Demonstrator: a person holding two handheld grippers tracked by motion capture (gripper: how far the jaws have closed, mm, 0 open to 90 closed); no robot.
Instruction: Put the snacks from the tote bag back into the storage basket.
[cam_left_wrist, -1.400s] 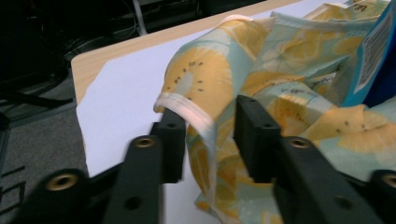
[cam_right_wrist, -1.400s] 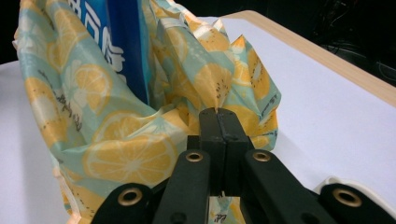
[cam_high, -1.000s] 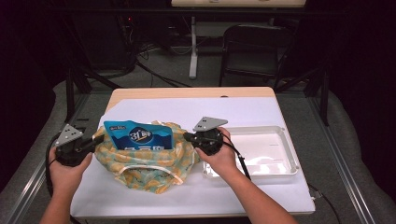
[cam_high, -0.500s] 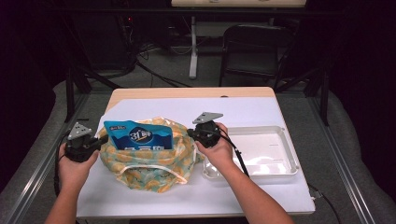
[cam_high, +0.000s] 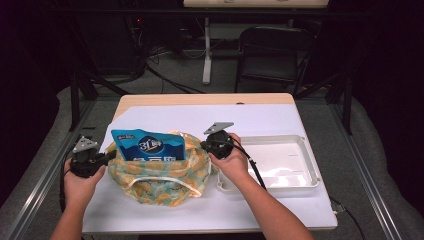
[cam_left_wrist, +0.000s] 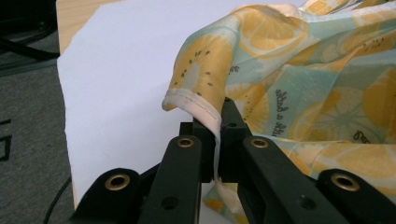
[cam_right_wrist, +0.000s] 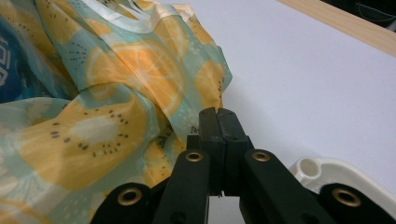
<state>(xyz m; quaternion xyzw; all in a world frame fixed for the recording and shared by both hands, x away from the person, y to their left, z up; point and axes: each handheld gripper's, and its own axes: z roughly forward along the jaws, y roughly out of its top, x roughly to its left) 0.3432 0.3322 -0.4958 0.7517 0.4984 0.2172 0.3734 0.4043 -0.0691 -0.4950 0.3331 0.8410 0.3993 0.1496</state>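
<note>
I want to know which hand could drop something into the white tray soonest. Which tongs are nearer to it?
Right. The right tongs grip the fruit-print bag just beside the white tray; the left tongs hold the bag's far edge, across it from the tray.

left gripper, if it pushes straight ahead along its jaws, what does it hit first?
The fruit-print fabric bag. The left gripper is already shut on the bag's hemmed edge, and the bulging cloth lies directly beyond the jaws. In the high view the blue pouch stands inside, probably next in line, though depth is unclear.
</note>
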